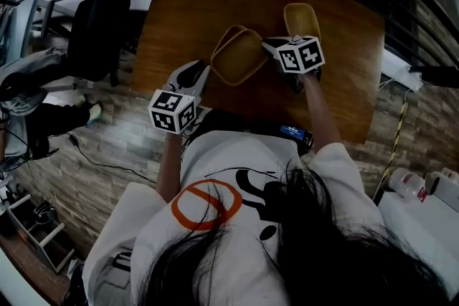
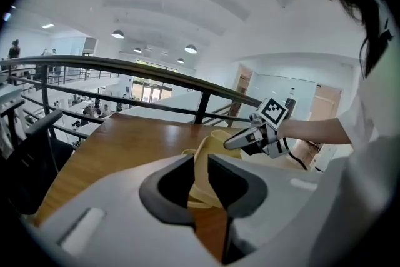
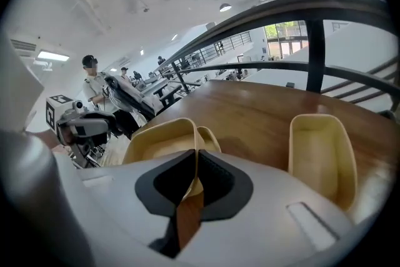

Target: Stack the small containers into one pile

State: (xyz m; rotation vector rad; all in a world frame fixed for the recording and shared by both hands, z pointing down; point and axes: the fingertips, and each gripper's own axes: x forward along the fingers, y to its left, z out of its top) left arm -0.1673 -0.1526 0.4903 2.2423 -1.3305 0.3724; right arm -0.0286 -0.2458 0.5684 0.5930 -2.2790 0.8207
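Two tan containers sit nested and tilted at the table's middle, the upper container (image 1: pixel 241 58) inside a lower one (image 1: pixel 226 35). My left gripper (image 1: pixel 206 72) is shut on the near-left rim of this pair (image 2: pixel 201 159). My right gripper (image 1: pixel 271 48) is shut on the opposite rim (image 3: pixel 187 134). I cannot tell which of the two nested walls each gripper holds. A third tan container (image 1: pixel 301 18) (image 3: pixel 322 153) stands alone, upright, on the far right of the table. The right gripper (image 2: pixel 245 137) shows in the left gripper view, and the left gripper (image 3: pixel 84 128) shows in the right gripper view.
The brown wooden table (image 1: pixel 186 11) stands beside a black railing (image 2: pixel 125 65) over an open hall. A black office chair (image 1: pixel 97 32) is at the table's left. A person (image 3: pixel 94 81) stands far off behind the left gripper. The floor is wood planks (image 1: pixel 107 147).
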